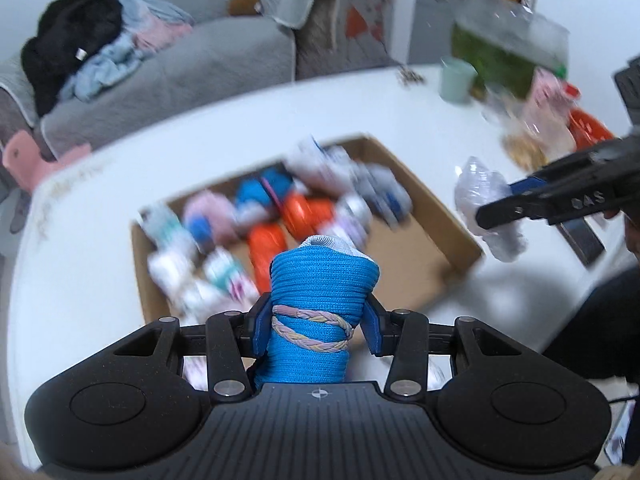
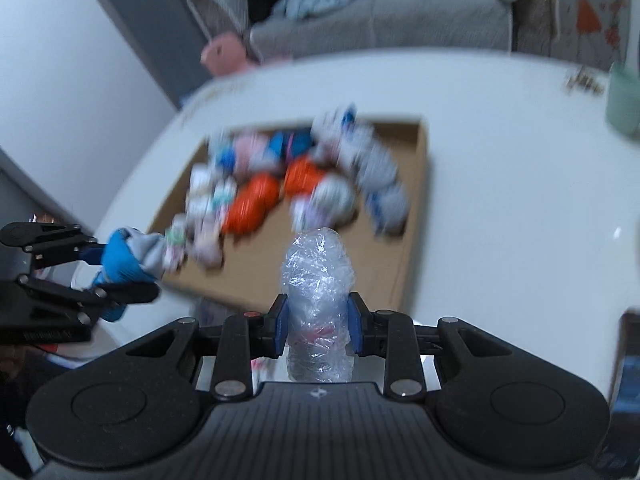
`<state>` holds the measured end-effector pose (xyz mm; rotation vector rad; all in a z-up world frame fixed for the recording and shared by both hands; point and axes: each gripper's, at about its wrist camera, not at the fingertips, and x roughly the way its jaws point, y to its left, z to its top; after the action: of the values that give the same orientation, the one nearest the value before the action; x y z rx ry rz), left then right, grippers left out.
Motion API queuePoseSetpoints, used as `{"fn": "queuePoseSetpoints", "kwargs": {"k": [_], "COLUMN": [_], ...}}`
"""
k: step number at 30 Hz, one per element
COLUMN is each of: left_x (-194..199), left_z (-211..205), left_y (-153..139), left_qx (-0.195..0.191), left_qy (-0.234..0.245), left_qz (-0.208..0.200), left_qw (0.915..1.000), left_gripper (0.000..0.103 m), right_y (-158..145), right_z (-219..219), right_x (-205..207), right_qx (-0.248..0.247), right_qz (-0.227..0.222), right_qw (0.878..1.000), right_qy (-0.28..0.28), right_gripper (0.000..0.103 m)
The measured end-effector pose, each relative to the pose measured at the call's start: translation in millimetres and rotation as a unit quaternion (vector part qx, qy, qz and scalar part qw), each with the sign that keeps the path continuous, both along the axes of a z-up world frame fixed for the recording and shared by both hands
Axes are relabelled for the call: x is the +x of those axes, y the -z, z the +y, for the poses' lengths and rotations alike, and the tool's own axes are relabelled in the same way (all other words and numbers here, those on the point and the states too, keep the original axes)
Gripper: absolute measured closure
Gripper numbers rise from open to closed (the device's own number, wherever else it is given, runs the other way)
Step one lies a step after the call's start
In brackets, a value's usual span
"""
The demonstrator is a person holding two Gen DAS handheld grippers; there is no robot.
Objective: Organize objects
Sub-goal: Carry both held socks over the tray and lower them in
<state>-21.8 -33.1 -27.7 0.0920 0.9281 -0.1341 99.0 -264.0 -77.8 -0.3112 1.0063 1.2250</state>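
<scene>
My left gripper (image 1: 316,330) is shut on a rolled blue sock bundle (image 1: 320,280) tied with a braided pastel band, held above the near edge of a shallow cardboard box (image 1: 436,216). The box holds several rolled sock bundles, orange (image 1: 308,210), blue, pink and white, blurred. My right gripper (image 2: 318,330) is shut on a crumpled clear plastic bag (image 2: 318,268) wrapped around something pinkish, above the box's near edge (image 2: 412,248). The left gripper with the blue bundle (image 2: 124,258) shows at the left of the right wrist view. The right gripper with the bag (image 1: 480,200) shows at the right of the left wrist view.
The box sits on a white table (image 1: 80,240). A pale green cup (image 1: 456,80), a green-filled clear container (image 1: 504,52) and packaged goods stand at the table's far right. A grey sofa (image 1: 200,64) with heaped clothes lies beyond. A pink stool (image 2: 224,54) stands by the table.
</scene>
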Motion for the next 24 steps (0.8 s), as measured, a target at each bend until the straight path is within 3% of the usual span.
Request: {"fn": "queuePoseSetpoints", "kwargs": {"k": [6,10,18,22,24], "left_x": [50,58,54,52,52], "left_z": [-2,-3,4,14,12], "left_y": [10,31,81,91,91], "left_qx": [-0.033,-0.054,-0.03,-0.018,0.006], "left_qy": [-0.016,-0.024,-0.019,-0.026,-0.019], "left_qz": [-0.012,0.004,0.052,0.063,0.058], "left_qw": [0.9993,0.9983,0.998,0.9975,0.9981], "left_gripper": [0.052,0.052,0.052,0.052,0.052], "right_y": [-29,-22,19,31,38], "right_z": [45,81,112,124,132], "right_x": [8,14,9,-2,-5], "right_qx": [0.054,0.056,0.014,0.001,-0.009], "right_qz": [-0.027,-0.023,-0.011,-0.005,0.0], "right_qw": [0.997,0.996,0.995,0.992,0.991], "right_qy": [-0.043,-0.062,-0.098,-0.123,-0.131], "right_gripper": [0.076,0.076,0.076,0.076,0.076]}}
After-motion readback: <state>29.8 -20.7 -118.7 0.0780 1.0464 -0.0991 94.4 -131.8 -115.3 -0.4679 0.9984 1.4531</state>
